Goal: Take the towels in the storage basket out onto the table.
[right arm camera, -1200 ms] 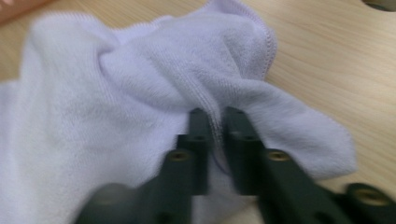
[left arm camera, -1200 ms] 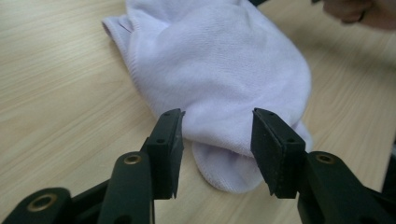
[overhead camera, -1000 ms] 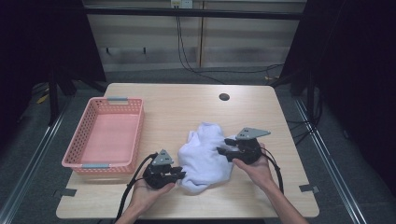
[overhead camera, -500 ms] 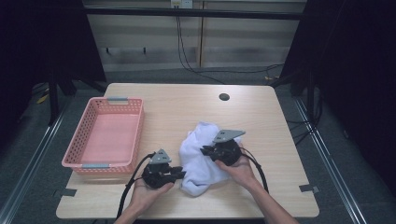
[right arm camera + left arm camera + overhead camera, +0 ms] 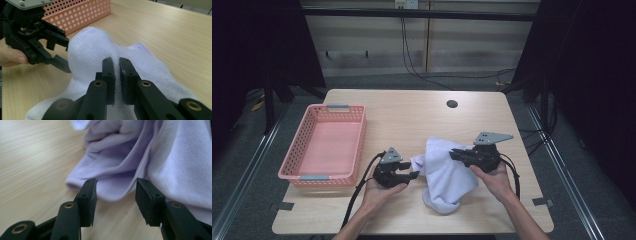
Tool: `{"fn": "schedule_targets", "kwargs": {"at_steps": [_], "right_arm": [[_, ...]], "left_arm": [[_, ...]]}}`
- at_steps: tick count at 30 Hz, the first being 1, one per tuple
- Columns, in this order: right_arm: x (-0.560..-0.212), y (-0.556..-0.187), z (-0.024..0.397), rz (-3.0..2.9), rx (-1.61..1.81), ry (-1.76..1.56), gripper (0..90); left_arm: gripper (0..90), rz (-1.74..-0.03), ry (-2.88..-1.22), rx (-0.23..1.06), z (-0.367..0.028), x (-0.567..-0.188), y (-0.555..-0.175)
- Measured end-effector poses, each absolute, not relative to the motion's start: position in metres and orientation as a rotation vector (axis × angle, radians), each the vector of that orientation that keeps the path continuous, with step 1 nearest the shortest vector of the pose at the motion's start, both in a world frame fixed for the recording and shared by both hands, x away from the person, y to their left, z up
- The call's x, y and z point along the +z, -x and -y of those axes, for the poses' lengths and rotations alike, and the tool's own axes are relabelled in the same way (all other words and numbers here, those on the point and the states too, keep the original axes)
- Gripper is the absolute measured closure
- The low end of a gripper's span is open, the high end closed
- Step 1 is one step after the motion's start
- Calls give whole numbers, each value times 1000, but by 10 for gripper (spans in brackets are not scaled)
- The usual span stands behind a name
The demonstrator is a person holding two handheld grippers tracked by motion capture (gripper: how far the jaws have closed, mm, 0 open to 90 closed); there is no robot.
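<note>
near the lower middle of the high view, the towel point(image 5: 446, 172) lies rumpled on the table point(image 5: 412, 115), between the two grippers. since a second ago the right gripper point(image 5: 455, 154) has come in from the towel's right edge onto its upper part and its jaws have just been closing; in the right gripper view they pinch a raised ridge of towel point(image 5: 100, 53), so that side looks gripped. the left gripper point(image 5: 413, 175) sits at the towel's left edge, and its jaws have just been opening: in the left gripper view they stand half wide with a fold of towel point(image 5: 117, 192) lying at the gap, not pressed. i judge that the left has let go to take a new hold while the right keeps the cloth lifted, likely a step in folding or gathering it. the basket point(image 5: 324, 145) stands well apart at the left of the frame, close to the table's left edge. the table's upper half is bare but for a small dark hole point(image 5: 452, 104), leaving room to spread or drag the towel upward. the towel's bottom fold sits near the table's lower edge, with little room there.
</note>
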State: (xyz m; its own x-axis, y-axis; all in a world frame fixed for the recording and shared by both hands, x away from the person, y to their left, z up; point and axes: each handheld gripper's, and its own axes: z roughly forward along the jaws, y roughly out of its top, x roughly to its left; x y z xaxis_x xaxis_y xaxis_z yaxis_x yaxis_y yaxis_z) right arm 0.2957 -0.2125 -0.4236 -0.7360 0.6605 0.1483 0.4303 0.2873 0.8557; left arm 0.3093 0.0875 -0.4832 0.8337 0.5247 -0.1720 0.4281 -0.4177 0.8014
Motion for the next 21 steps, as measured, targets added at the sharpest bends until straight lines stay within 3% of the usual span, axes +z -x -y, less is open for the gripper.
{"fn": "schedule_targets", "kwargs": {"at_steps": [3,4,6,13,21], "right_arm": [[-429,-296,210,-2322,1448,-1014,842],[-428,-296,208,-2327,1454,-1009,842],[-427,-296,207,-2338,1448,-996,839],[-414,-300,226,-2196,1468,-1075,850],[-373,-323,262,-1983,1484,-1154,854]], "left_arm": [[519,-660,-2090,96,-71,-489,-306],[591,-641,-2103,80,-70,-490,-306],[880,-643,-2088,93,-71,-490,-304],[890,-676,-1944,133,-106,-450,-303],[891,-656,-1738,270,-153,-386,-290]]}}
